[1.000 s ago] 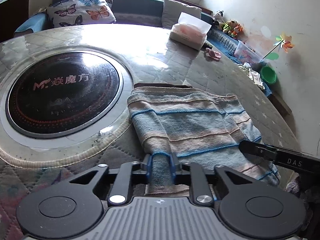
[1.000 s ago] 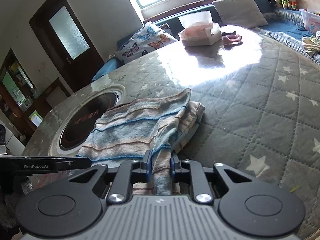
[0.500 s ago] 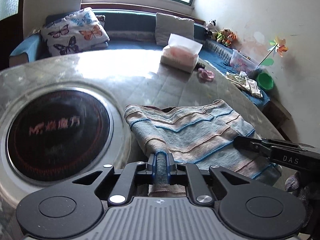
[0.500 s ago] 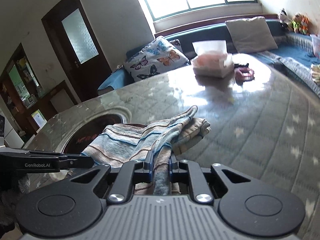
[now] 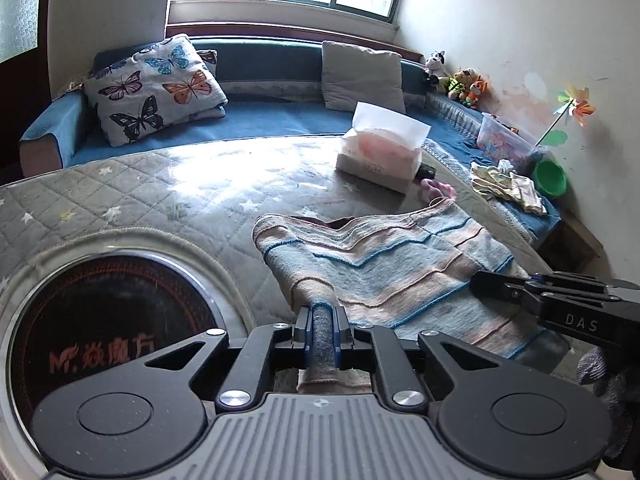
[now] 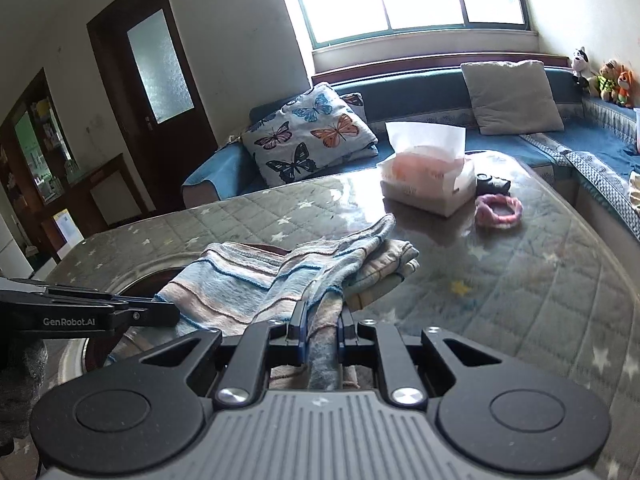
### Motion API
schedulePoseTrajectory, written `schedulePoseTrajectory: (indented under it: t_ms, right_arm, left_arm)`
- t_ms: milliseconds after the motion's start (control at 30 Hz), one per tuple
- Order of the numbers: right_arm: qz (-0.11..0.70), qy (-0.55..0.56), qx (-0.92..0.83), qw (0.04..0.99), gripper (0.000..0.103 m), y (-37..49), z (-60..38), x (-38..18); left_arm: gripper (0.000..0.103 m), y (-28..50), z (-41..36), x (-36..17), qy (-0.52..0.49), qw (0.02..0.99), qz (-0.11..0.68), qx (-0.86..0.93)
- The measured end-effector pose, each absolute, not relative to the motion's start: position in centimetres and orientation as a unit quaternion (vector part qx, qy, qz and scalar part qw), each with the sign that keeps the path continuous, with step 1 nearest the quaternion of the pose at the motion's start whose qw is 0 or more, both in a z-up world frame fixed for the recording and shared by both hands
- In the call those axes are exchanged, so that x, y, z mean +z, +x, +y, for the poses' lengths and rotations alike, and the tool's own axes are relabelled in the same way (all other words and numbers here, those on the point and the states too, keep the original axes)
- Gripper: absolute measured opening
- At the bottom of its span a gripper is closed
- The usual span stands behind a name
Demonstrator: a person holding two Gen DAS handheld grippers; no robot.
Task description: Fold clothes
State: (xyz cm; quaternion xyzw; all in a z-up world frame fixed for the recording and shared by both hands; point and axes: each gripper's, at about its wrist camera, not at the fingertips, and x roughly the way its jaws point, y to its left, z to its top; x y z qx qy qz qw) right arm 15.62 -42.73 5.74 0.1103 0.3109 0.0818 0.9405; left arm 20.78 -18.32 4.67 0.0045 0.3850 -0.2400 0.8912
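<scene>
Left wrist view: the left gripper has its fingers closed on a bunched near edge of the striped garment, which rises from the quilted worktop toward the fingers. Only this view shows the round dark cooktop inset to the garment's left, and the small clothes pile and green bowl on the bench at right. The right gripper enters from the right, level with the garment's near right corner; a gloved hand shows below it.

Right wrist view: the right gripper likewise has its fingers pinched tight on a gathered fold of the garment. Only here appear the folded layers beneath the lifted cloth, the pink ring and the door. The left gripper lies low at left, roughly horizontal.

Both grippers point forward over the worktop's near edge. Bare quilted surface lies right of the garment; the tissue box stands well apart beyond it.
</scene>
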Motion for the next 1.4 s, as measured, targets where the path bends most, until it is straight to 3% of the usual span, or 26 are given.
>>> schedulePoseTrajectory:
  t_ms: [233, 367, 633, 933, 1200, 1300, 1400]
  right_arm:
    - [0.343, 0.122, 0.049, 0.930, 0.018, 18.4, -44.8, 2.7]
    - [0.351, 0.121, 0.026, 0.928, 0.018, 18.3, -45.8, 1.7]
    - [0.328, 0.111, 0.053, 0.937, 0.019, 19.3, -44.6, 2.7]
    - [0.350, 0.138, 0.044, 0.926, 0.015, 21.0, -44.6, 0.0]
    - [0.349, 0.118, 0.043, 0.929, 0.019, 19.5, -43.9, 0.7]
    - [0.351, 0.109, 0.043, 0.929, 0.018, 19.0, -43.7, 0.8]
    - [0.352, 0.100, 0.043, 0.930, 0.018, 18.5, -43.4, 0.8]
  left_arm:
    - [0.014, 22.9, -19.3, 2.1, 0.024, 0.885, 0.412, -0.216]
    - [0.022, 23.1, -18.4, 1.7, 0.030, 0.889, 0.409, -0.205]
    - [0.021, 23.7, -19.2, 2.3, 0.025, 0.892, 0.392, -0.225]
    - [0.023, 25.1, -19.4, 0.0, 0.034, 0.881, 0.415, -0.222]
    - [0.022, 24.8, -18.9, 0.5, 0.028, 0.887, 0.408, -0.216]
    - [0.032, 25.3, -19.1, 0.1, 0.034, 0.887, 0.412, -0.206]
    - [0.034, 26.0, -18.7, -0.4, 0.029, 0.887, 0.419, -0.194]
